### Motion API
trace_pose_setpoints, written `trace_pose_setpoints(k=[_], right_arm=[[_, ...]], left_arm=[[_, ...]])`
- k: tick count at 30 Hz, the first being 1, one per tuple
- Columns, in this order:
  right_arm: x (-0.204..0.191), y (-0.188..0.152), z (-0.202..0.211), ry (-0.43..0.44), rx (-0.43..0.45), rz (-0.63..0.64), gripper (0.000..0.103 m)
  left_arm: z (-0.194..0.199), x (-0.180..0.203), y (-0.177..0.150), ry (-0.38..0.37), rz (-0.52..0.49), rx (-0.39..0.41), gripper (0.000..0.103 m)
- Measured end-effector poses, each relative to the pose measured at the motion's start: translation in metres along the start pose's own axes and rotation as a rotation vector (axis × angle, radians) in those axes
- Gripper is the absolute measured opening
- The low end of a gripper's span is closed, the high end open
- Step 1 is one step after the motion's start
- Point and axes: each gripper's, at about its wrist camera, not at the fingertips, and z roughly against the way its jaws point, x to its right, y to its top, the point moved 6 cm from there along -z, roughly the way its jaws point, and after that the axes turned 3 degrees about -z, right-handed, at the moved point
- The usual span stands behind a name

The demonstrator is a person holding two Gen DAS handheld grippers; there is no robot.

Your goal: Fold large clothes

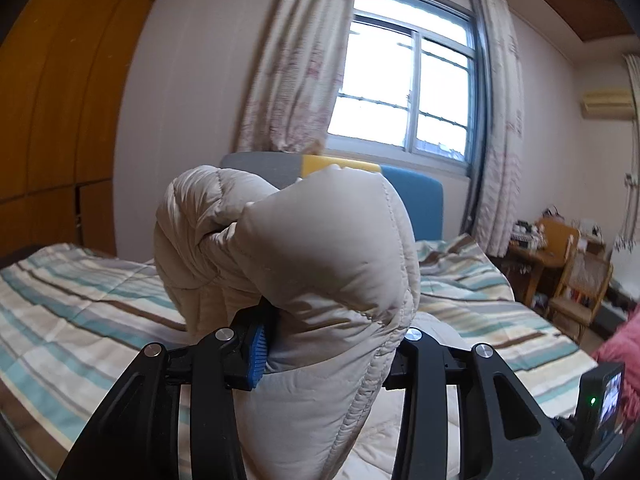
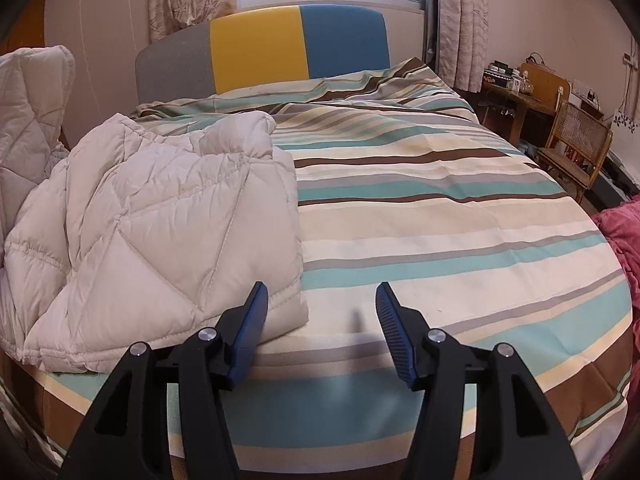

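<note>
A cream quilted puffer jacket (image 1: 304,264) bulges up close in the left wrist view, lifted above the striped bed (image 1: 80,312). My left gripper (image 1: 324,348) is shut on a thick fold of it. Its left blue pad (image 1: 258,354) presses into the cloth and the right pad is hidden under the fold. In the right wrist view the rest of the jacket (image 2: 160,220) lies bunched on the bed's left side, with one part raised at the far left (image 2: 32,112). My right gripper (image 2: 320,308) is open above the bed's near edge, nothing between its fingers, its left finger beside the jacket's corner.
The striped bedspread (image 2: 440,220) stretches right of the jacket to a grey, yellow and blue headboard (image 2: 260,48) under a curtained window. A wooden desk (image 2: 516,96) and cane chair (image 2: 576,148) stand at the right. A pink cloth (image 2: 624,240) lies at the right edge.
</note>
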Motion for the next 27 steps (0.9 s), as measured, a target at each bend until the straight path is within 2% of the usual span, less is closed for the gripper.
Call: trace_pose_setpoints(k=[7,19,24,27], right_arm=[[0.026,-0.001,0.011,-0.031,-0.01,-0.079,0.056],[0.064,-0.003,0.028,-0.071,-0.01,-0.159,0.056],[0.069,-0.004,0.032,-0.056,-0.009,-0.185,0.056],[0.073,-0.005,0.033,-0.057,-0.009,-0.192,0.056]], left_arm=[[-0.016,0.049,-0.007,-0.073,-0.088,-0.022,0.04],[-0.044,0.132,-0.045,-0.184,-0.288,-0.083,0.04],[-0.055,0.165,-0.076,-0.273,-0.373,-0.149,0.04],[-0.061,0.184,-0.105,-0.336,-0.455,-0.207,0.048]])
